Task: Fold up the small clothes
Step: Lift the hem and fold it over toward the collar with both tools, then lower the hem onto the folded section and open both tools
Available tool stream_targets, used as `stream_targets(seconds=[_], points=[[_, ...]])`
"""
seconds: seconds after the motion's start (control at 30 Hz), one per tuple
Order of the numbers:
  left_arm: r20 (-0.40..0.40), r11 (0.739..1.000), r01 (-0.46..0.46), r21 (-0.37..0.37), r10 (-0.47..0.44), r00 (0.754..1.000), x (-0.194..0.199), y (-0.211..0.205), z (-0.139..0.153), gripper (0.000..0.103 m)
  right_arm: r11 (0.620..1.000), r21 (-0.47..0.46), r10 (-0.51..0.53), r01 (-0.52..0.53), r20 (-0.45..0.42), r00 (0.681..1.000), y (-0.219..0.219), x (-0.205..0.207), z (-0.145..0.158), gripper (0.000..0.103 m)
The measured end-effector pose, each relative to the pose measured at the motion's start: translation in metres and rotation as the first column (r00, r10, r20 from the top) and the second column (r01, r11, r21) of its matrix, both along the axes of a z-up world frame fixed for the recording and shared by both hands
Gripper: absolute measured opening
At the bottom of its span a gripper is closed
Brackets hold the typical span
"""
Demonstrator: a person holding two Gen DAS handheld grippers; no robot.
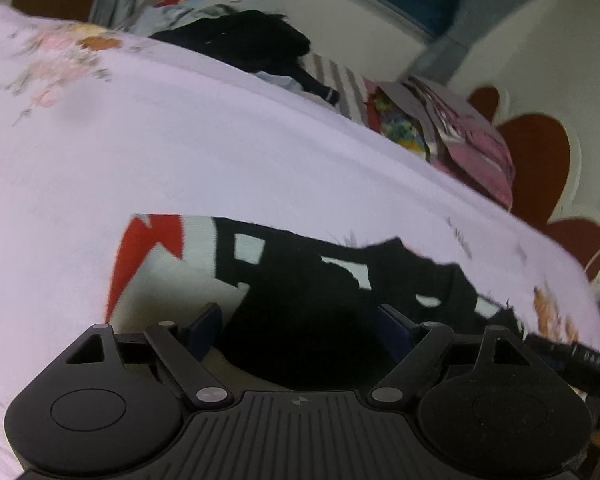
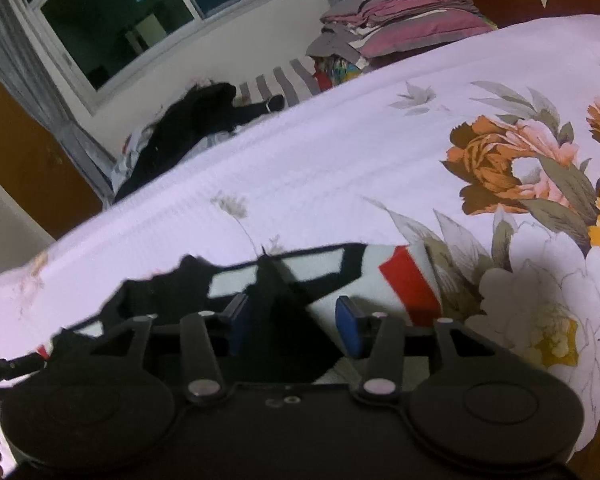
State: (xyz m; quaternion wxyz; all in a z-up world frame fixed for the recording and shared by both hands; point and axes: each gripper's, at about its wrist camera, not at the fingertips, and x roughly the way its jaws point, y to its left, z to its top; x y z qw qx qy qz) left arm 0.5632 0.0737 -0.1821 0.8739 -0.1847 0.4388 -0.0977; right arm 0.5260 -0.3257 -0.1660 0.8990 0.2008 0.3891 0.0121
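A small black, white and red garment lies on the pale floral bedsheet; it also shows in the right wrist view. My left gripper is open, its blue pads either side of the garment's black part, just above it. My right gripper is open too, its pads straddling a black and white fold of the garment. Neither gripper grips the cloth.
A heap of dark and mixed clothes lies at the far side of the bed, also in the right wrist view. Folded pink and grey bedding is stacked by the red headboard. A window is behind.
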Motion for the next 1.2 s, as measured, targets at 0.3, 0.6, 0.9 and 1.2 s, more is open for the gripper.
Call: stream_targets(seconds=[0.3, 0.6, 0.9, 1.2], points=[[0.047, 0.987, 0.031, 0.159, -0.038, 0.998, 0.001, -0.013, 0.005, 0.03, 0.985, -0.116, 0.126, -0.128, -0.025, 0.992, 0.027, 0.017, -0.004, 0.029], [0.124, 0.982, -0.02, 0.187, -0.003, 0.992, -0.009, -0.002, 0.007, 0.005, 0.961, -0.24, 0.162, -0.14, 0.075, 0.984, 0.039, 0.01, 0.01, 0.006], [0.135, 0.971, -0.075, 0.225, 0.046, 0.99, -0.007, 0.0, -0.005, 0.005, 0.96, -0.274, 0.061, -0.049, 0.035, 0.998, 0.026, 0.024, -0.012, 0.006], [0.133, 0.971, -0.095, 0.218, 0.067, 0.989, -0.023, 0.002, 0.015, 0.006, 0.968, -0.25, 0.056, -0.036, 0.075, 0.996, 0.027, 0.002, 0.007, 0.021]])
